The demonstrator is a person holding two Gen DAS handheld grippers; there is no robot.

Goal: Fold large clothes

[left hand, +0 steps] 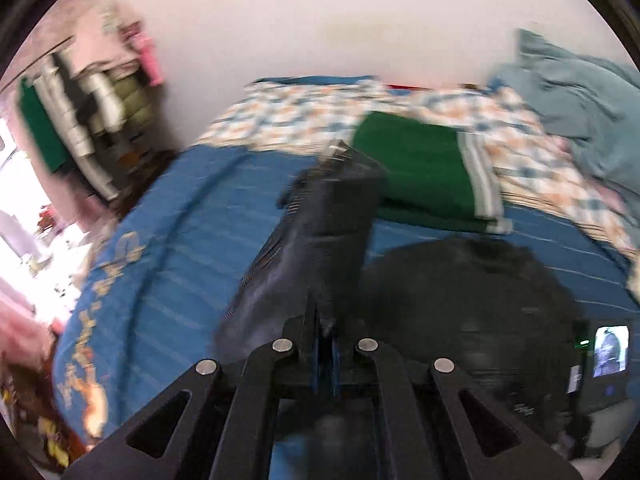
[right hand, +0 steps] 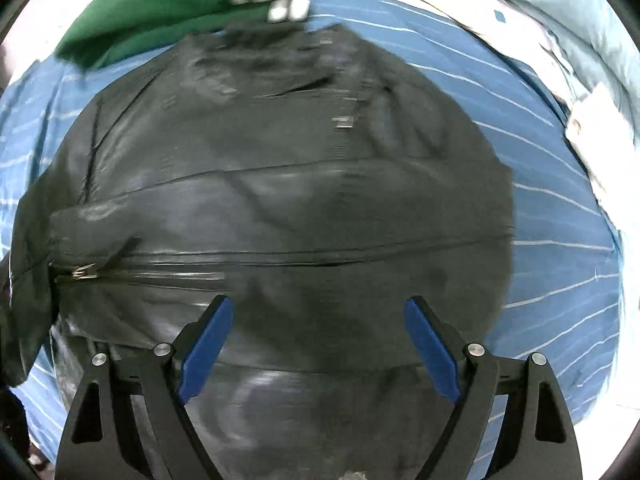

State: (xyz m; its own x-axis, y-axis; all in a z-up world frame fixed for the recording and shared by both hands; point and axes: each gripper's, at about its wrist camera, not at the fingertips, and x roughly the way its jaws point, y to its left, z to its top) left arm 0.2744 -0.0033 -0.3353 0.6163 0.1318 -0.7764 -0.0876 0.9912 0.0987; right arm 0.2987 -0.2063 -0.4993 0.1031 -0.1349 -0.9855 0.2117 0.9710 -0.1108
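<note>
The black jacket (right hand: 280, 200) is lying on the bed (right hand: 560, 240), its zip running crosswise beneath the released right hand-held gripper (right hand: 318, 344). The left hand-held gripper (left hand: 325, 320) is clenching a jacket part, which is stretching up and away from it.

Bright, heavy motion blur, fisheye edges w/ glare.

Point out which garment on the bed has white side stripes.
The folded green garment, lying beyond the black jacket. The jacket is plain and shiny with a zip; the pale blue cloth has no stripes.
</note>
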